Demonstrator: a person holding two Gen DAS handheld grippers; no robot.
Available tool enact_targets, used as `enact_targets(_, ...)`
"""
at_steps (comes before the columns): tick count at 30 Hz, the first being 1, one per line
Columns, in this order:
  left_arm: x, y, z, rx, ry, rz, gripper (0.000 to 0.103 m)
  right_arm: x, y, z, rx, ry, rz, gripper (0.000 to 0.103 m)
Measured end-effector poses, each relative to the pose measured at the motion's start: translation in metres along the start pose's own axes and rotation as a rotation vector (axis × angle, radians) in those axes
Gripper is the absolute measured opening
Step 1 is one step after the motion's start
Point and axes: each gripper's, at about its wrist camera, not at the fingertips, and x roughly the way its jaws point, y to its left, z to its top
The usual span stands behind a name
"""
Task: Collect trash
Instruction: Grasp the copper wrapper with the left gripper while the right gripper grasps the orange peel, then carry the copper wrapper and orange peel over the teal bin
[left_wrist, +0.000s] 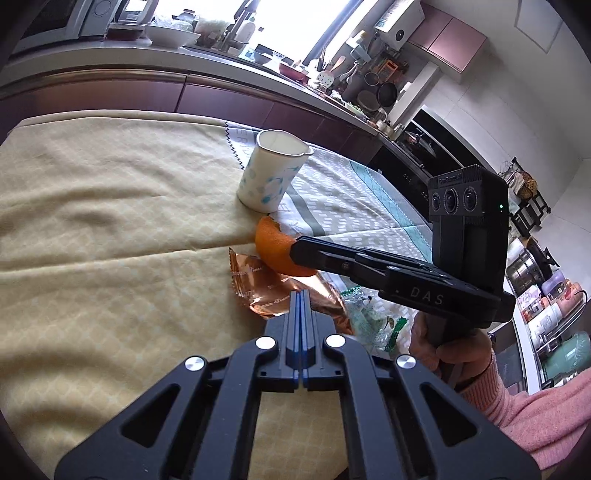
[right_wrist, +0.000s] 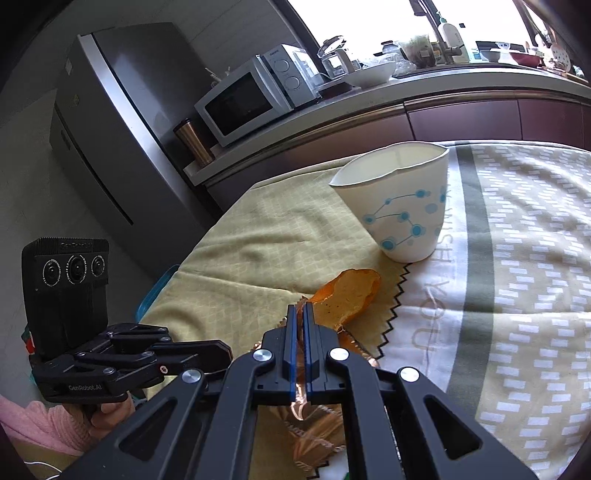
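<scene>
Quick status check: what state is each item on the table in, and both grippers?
Paper cup: upright, rim dented, apparently empty.
Orange peel: pinched at its edge by the right gripper, curled.
Copper wrapper: crumpled, lying on the tablecloth under the peel.
Green-and-clear wrapper: crumpled, lying beside the copper one.
Left gripper: shut, empty, over the copper wrapper.
Right gripper: shut on the peel.

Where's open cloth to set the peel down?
Bare yellow cloth lies left of the paper cup and copper wrapper. Crowded: the orange peel, that wrapper and green wrapper cluster by the right gripper.
</scene>
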Motion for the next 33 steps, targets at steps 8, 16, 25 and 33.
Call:
enact_targets(8,-0.003,0.018,-0.008,-0.063,0.037,0.002,0.035,-0.001,0.005,-0.003,0.001,-0.009,-0.035,0.002)
enact_targets(16,0.030,0.012,-0.005,-0.110,0.107,-0.043,0.061,-0.013,-0.014,-0.009,0.033,-0.015,-0.087,0.002)
enact_targets(25,0.051,0.024,-0.005,-0.233,0.129,-0.144,0.025,-0.002,-0.017,-0.018,0.035,0.019,-0.069,0.002)
enact_targets(33,0.030,0.015,-0.005,-0.175,0.060,-0.099,0.016,-0.009,-0.007,-0.011,0.016,-0.027,-0.053,0.002)
